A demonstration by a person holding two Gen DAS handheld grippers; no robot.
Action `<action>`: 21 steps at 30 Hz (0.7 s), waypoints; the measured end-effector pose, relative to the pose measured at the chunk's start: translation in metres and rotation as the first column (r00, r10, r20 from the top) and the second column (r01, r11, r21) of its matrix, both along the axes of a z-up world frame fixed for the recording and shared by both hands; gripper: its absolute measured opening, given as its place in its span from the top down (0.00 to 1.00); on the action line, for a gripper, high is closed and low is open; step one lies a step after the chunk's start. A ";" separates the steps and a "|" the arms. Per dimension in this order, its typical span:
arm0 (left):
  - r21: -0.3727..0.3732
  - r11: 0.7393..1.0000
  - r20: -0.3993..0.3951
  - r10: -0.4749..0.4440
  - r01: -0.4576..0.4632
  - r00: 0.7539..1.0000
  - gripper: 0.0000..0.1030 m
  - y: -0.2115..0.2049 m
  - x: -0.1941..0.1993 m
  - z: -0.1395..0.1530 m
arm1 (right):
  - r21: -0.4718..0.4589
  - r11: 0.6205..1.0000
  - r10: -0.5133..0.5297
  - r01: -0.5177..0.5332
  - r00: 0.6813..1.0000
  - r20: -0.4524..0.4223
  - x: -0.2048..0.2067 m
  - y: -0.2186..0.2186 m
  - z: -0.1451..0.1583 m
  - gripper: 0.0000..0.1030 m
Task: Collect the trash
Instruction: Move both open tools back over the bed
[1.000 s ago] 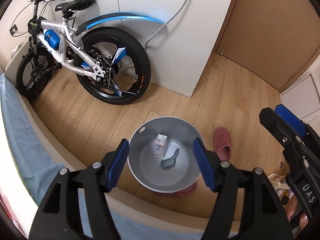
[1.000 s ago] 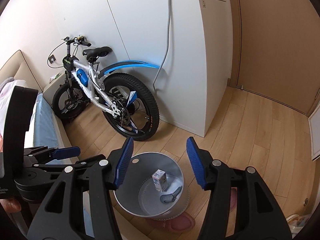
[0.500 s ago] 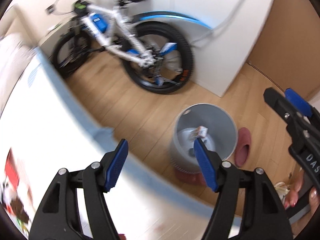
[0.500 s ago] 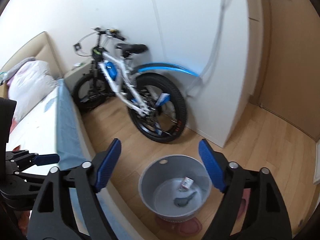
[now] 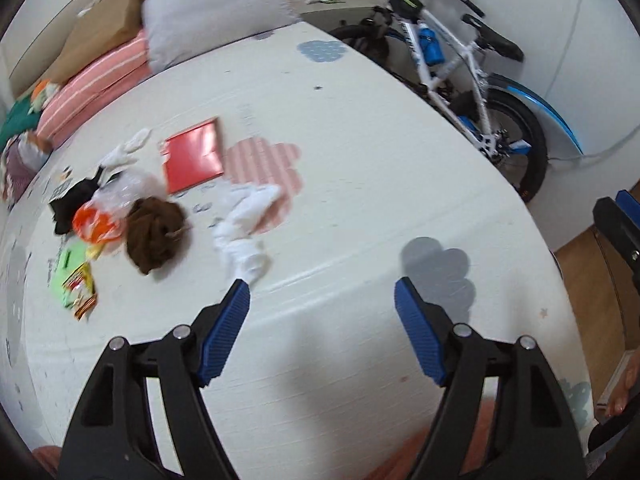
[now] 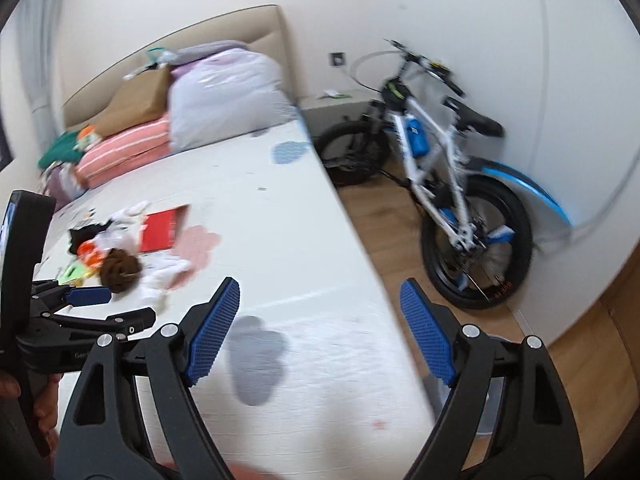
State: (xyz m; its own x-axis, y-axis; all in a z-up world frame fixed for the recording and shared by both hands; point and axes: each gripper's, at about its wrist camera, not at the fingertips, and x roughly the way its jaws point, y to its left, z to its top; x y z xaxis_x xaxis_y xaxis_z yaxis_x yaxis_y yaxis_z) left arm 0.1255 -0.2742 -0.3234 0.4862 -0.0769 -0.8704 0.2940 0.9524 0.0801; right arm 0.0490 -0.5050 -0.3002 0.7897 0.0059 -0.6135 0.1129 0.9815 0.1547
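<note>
Both tools were empty with jaws spread wide, having just been opening, nothing between them. The left tool and right tool hung over the near part of the bed. The trash lay well ahead on the bed: white tissue, a brown wad, an orange wrapper, a green packet and a red card. The bin barely showed at the bed's edge. The step looked like reaching for another piece; next, one tool would need to go to the tissue, the nearest, and clench it.
</note>
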 end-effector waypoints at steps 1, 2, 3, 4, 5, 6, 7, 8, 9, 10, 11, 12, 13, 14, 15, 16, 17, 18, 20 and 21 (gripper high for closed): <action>-0.012 0.999 0.005 0.033 -0.033 0.999 0.27 0.020 0.000 0.005 | -0.008 1.000 0.028 -0.027 1.000 0.011 -0.001 0.017 0.008 0.23; -0.027 0.998 0.005 0.061 -0.061 0.998 0.27 0.041 0.000 0.011 | -0.015 0.998 0.056 -0.056 0.998 0.019 0.000 0.033 0.016 0.23; -0.034 0.995 0.004 0.089 -0.089 0.996 0.27 0.060 -0.001 0.015 | -0.021 0.996 0.090 -0.090 0.996 0.028 0.001 0.050 0.025 0.23; -0.040 0.992 0.008 0.123 -0.123 0.992 0.27 0.080 -0.003 0.021 | -0.023 0.993 0.119 -0.118 0.992 0.038 0.003 0.066 0.033 0.23; -0.045 0.987 0.022 0.153 -0.152 0.988 0.27 0.100 -0.008 0.026 | -0.024 0.989 0.148 -0.147 0.988 0.053 0.004 0.085 0.042 0.23; -0.045 0.982 0.042 0.188 -0.186 0.981 0.26 0.120 -0.012 0.032 | -0.027 0.986 0.167 -0.166 0.984 0.060 0.006 0.101 0.049 0.23; -0.050 0.976 0.062 0.216 -0.213 0.974 0.23 0.138 -0.015 0.038 | -0.030 0.981 0.195 -0.193 0.979 0.063 0.007 0.118 0.055 0.23; -0.057 0.971 0.073 0.235 -0.232 0.969 0.22 0.156 -0.019 0.044 | -0.031 0.975 0.221 -0.220 0.973 0.066 0.008 0.133 0.059 0.23; -0.063 0.967 0.079 0.252 -0.247 0.965 0.22 0.171 -0.021 0.048 | -0.031 0.968 0.250 -0.248 0.966 0.073 0.009 0.151 0.063 0.23; -0.072 0.961 0.086 0.271 -0.265 0.959 0.22 0.190 -0.025 0.053 | -0.032 0.961 0.276 -0.274 0.958 0.078 0.010 0.168 0.067 0.23; -0.078 0.955 0.093 0.293 -0.286 0.952 0.22 0.208 -0.028 0.056 | -0.035 0.954 0.301 -0.299 0.950 0.080 0.010 0.182 0.070 0.23; -0.080 0.946 0.102 0.321 -0.313 0.942 0.22 0.224 -0.031 0.060 | -0.038 0.944 0.331 -0.329 0.940 0.081 0.011 0.199 0.074 0.23; -0.078 0.938 0.112 0.345 -0.338 0.932 0.22 0.240 -0.034 0.063 | -0.040 0.934 0.357 -0.355 0.930 0.084 0.011 0.217 0.077 0.23; -0.073 0.929 0.121 0.369 -0.362 0.922 0.22 0.255 -0.036 0.065 | -0.042 0.926 0.379 -0.376 0.922 0.086 0.009 0.230 0.078 0.23; -0.071 0.921 0.128 0.388 -0.382 0.913 0.22 0.270 -0.038 0.067 | -0.046 0.914 0.405 -0.402 0.911 0.083 0.010 0.247 0.080 0.23; -0.067 0.913 0.132 0.408 -0.403 0.903 0.22 0.285 -0.040 0.068 | -0.048 0.902 0.432 -0.429 0.899 0.080 0.011 0.265 0.082 0.23; -0.063 0.901 0.136 0.435 -0.430 0.890 0.22 0.299 -0.041 0.068 | -0.050 0.890 0.456 -0.453 0.887 0.077 0.012 0.281 0.083 0.23; -0.066 0.887 0.140 0.463 -0.458 0.875 0.22 0.314 -0.043 0.069 | -0.054 0.880 0.475 -0.472 0.877 0.073 0.014 0.295 0.084 0.23; -0.083 0.867 0.137 0.498 -0.491 0.856 0.22 0.339 -0.044 0.069 | -0.065 0.861 0.508 -0.504 0.859 0.066 0.016 0.324 0.086 0.23; -0.088 0.860 0.135 0.510 -0.503 0.849 0.22 0.350 -0.044 0.069 | -0.069 0.854 0.520 -0.516 0.851 0.066 0.018 0.335 0.086 0.23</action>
State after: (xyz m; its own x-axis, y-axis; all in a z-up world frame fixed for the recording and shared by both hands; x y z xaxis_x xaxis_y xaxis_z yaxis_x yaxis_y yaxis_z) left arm 0.0812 0.0763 -0.2543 0.5917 0.1757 -0.7868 -0.2419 0.9697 0.0346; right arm 0.0668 -0.1701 -0.2140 0.7257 0.4009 -0.5591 -0.4248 0.9004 0.0942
